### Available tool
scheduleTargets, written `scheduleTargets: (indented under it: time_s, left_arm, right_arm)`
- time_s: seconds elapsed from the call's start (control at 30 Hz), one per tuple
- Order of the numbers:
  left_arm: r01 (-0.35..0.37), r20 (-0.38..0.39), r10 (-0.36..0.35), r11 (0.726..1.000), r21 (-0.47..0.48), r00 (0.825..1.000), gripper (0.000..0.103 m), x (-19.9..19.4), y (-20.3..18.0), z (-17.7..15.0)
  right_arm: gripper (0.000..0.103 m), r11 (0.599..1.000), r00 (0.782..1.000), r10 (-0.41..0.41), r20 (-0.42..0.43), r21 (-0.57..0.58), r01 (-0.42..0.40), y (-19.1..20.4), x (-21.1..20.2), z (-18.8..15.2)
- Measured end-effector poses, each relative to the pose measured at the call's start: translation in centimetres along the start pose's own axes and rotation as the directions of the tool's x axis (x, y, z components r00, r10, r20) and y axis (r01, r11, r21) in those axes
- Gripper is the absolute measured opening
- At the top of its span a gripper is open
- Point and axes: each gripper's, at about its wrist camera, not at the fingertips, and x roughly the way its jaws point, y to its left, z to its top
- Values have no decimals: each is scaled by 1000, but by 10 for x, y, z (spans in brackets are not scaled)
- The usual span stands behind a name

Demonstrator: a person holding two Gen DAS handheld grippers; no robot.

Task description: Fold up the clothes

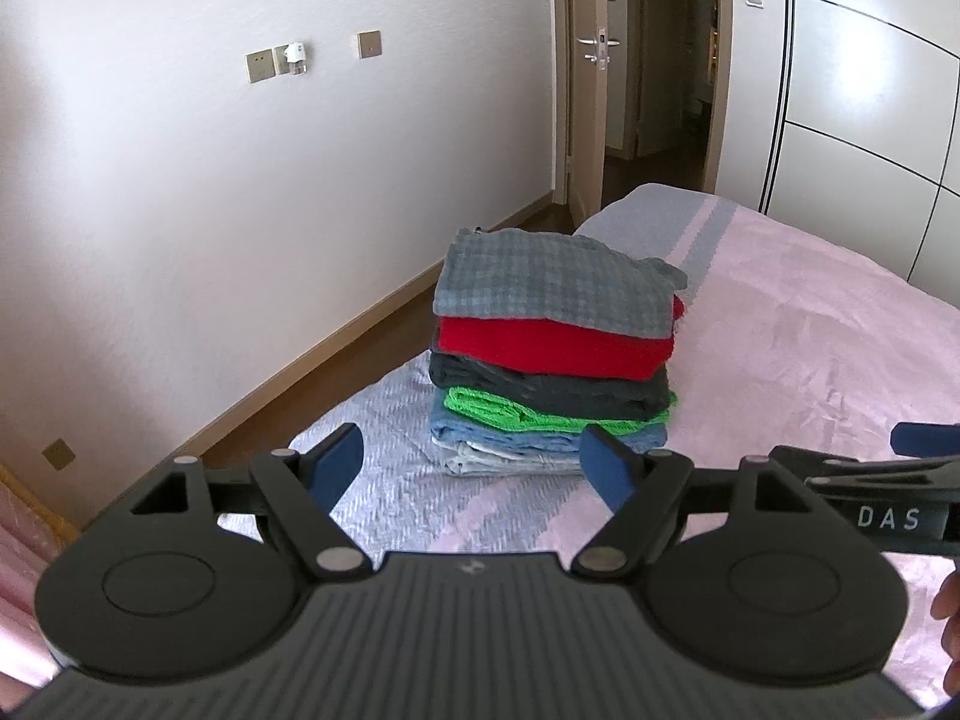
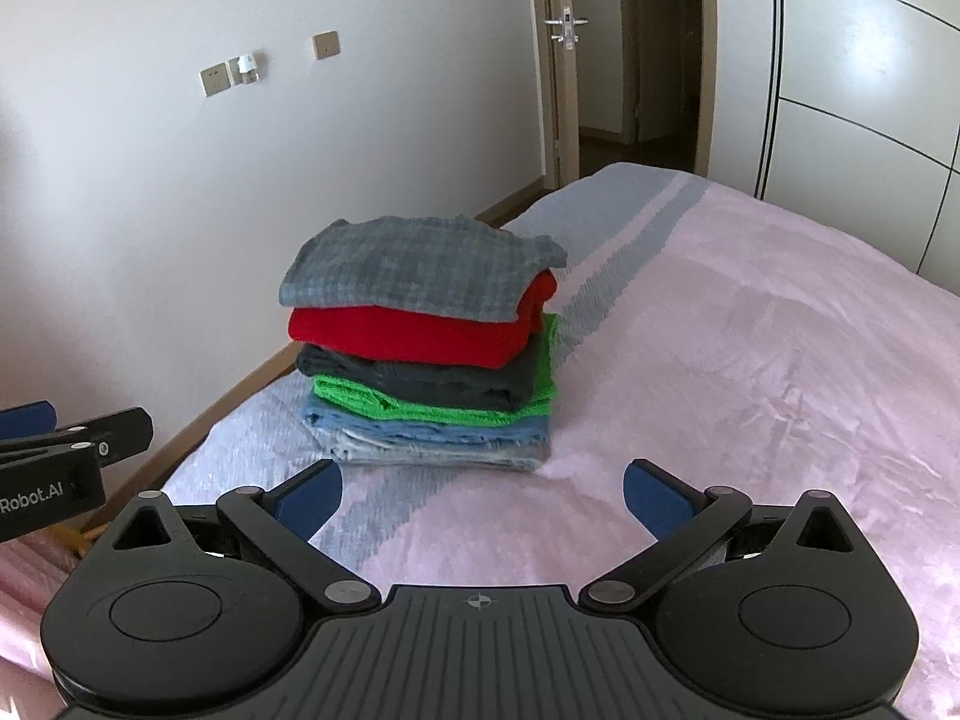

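The left gripper [image 1: 474, 468] has its blue-padded jaws spread wide with nothing between them, angled downward. The right gripper [image 2: 483, 501] stands the same way, jaws wide apart and empty, tilted down. From the left wrist camera, the right gripper's body juts in at 3 o'clock; fingertips [image 1: 948, 612] of a hand show at 4 o'clock.

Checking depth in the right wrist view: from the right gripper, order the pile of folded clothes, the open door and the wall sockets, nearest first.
From the right gripper:
1. Pile of folded clothes, straight ahead on the bed.
2. Wall sockets, up on the left wall, past the pile.
3. Open door, beyond the bed's far end.
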Motion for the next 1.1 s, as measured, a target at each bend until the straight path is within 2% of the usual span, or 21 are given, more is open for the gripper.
scheduleTargets:
  time_s: [0.4,1.1]
  left_arm:
    - [-23,1,23,999,-30,1000,76,-1,-3,-17]
    - [-21,-119,19,1000,-15,993,76,71,-9,-19]
  right_arm:
    - [102,1000,1000,24,-20,-15,-24,-3,15,0]
    - [102,1000,990,-4,-139,-4,3,-14,77,2]
